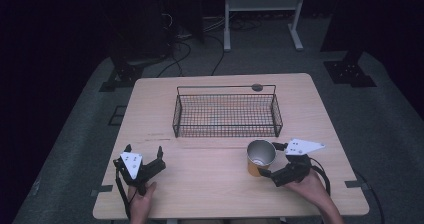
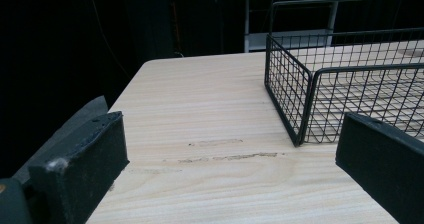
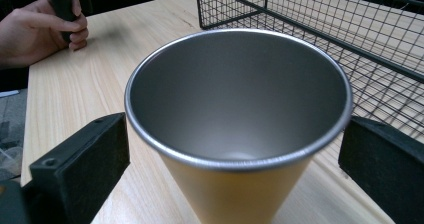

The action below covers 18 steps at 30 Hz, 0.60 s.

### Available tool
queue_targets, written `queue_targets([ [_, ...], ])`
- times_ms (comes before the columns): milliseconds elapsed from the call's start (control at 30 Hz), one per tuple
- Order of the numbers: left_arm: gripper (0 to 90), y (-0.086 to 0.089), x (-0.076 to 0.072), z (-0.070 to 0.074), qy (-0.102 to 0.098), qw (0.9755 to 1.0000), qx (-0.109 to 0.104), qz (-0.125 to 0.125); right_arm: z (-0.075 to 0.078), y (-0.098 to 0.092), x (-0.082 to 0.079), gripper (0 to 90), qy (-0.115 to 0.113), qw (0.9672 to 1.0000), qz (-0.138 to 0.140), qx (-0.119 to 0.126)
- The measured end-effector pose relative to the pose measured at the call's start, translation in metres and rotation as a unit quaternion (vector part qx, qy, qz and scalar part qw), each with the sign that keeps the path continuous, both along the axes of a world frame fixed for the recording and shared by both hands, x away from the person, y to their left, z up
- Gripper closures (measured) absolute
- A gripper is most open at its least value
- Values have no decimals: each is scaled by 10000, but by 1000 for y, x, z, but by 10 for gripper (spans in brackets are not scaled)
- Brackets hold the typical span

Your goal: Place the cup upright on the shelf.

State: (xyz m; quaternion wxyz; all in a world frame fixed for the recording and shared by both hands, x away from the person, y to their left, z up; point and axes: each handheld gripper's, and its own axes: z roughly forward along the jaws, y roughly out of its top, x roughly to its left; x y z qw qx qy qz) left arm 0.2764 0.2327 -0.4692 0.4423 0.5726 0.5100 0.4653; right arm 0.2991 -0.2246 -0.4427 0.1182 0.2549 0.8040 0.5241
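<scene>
A metal cup (image 1: 260, 155) with a steel inside and orange outer wall (image 3: 235, 199) stands upright on the wooden table (image 1: 210, 184), just in front of a black wire basket (image 1: 176, 118). My right gripper (image 1: 269, 159) is open, its two jaws set either side of the cup near the rim; I cannot tell if they touch it. At the table's front left, my left gripper (image 1: 144, 152) is open with nothing between its jaws and faces the basket's left end (image 2: 292, 101).
The basket (image 3: 320, 29) looks empty and lies across the middle of the table. A small dark round disc (image 1: 257, 87) lies behind it. A metal stand (image 1: 262, 4) and cables sit on the floor beyond the table. The other hand (image 3: 37, 26) shows at the far left.
</scene>
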Motion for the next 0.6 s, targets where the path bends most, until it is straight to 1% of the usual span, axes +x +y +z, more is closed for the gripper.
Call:
queue_targets([
  [300,0,0,0,0,1,10000,5,2,1,12,7,0,4,10000,45,-80],
  [500,0,0,0,0,5,10000,13,3,0,15,11,0,28,9999,93,-64],
  [600,0,0,0,0,6,10000,12,4,0,17,12,0,54,9999,129,-99],
])
